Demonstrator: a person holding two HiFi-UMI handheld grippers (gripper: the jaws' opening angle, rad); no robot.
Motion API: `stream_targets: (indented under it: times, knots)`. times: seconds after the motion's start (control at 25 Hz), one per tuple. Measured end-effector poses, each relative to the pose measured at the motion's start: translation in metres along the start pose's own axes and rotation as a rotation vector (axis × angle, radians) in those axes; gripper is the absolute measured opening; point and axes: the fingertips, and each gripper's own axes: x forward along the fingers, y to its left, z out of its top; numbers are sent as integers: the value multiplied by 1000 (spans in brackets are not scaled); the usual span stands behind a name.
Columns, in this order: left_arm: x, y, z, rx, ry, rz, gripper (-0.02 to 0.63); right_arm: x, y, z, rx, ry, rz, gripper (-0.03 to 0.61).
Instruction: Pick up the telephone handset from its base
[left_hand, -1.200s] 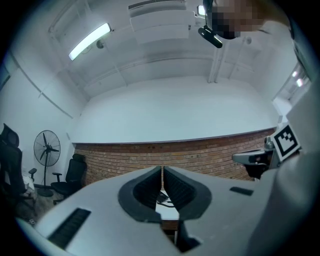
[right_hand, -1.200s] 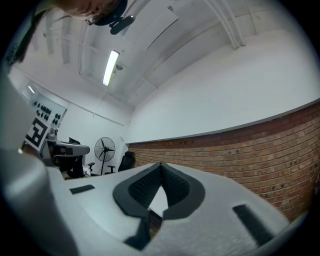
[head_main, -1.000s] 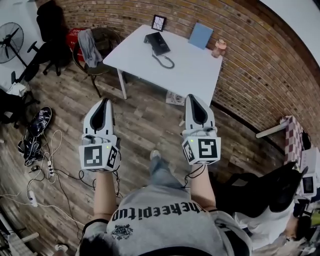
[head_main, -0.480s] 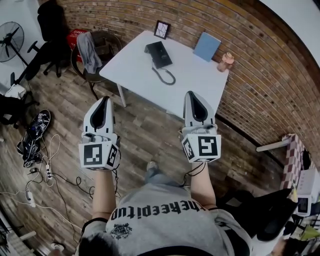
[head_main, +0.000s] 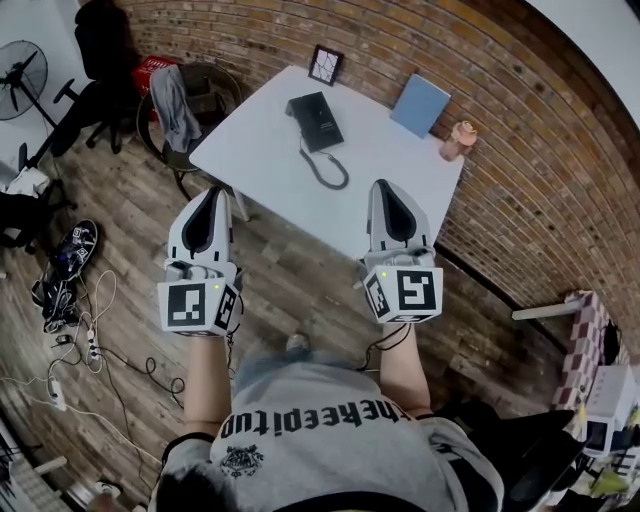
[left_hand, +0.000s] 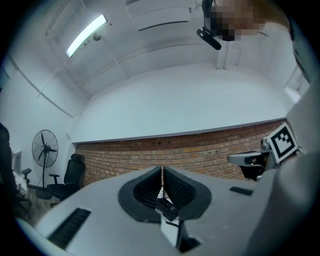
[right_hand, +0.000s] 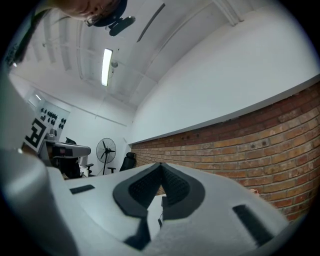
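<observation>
While both grippers hang over the wooden floor (head_main: 290, 270), on the near side of the worktop, the items are as follows.

- Left gripper (head_main: 212, 195): jaws pressed together, nothing between them.
- Right gripper (head_main: 384, 188): jaws likewise together and empty, level with the left, its tips just over the worktop's near edge.
- Worktop (head_main: 390, 160): white, rectangular, set against the brick wall (head_main: 520, 150).
- Telephone (head_main: 315, 120): black, on the far left part of the worktop, well apart from both grippers. Handset and base read as one dark block.
- Cord (head_main: 322, 170): curls from the telephone toward the near edge.
- Picture frame (head_main: 324, 65): far corner.
- Blue book (head_main: 420, 104): far right.
- Pink cup (head_main: 460, 140): right corner.
- Chair (head_main: 205, 80), with a grey garment (head_main: 176, 105): left of the worktop.
</observation>
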Motion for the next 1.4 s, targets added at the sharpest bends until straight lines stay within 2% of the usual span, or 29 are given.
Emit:
stream_targets:
  times: [0.16,0.36,0.48,0.8,1.4]
  knots:
    - [12,6,-10,11,-14,1,14,15,-2,-8,5,6,18,3]
    - [34,16,-16,1,13,15,14,36,-7,-17,5,13,19,3]
    - [53,21,-24,-3,-12,-4,14,50,-15,-20,-1,13,6,3]
    - [121,40,-33,-21,1,-42,14,109,-36,-29,-16,11,-42,3]
    - [251,116,-63,-43,-10,-135,14,238,-49,-47,-26,32,-127,3]
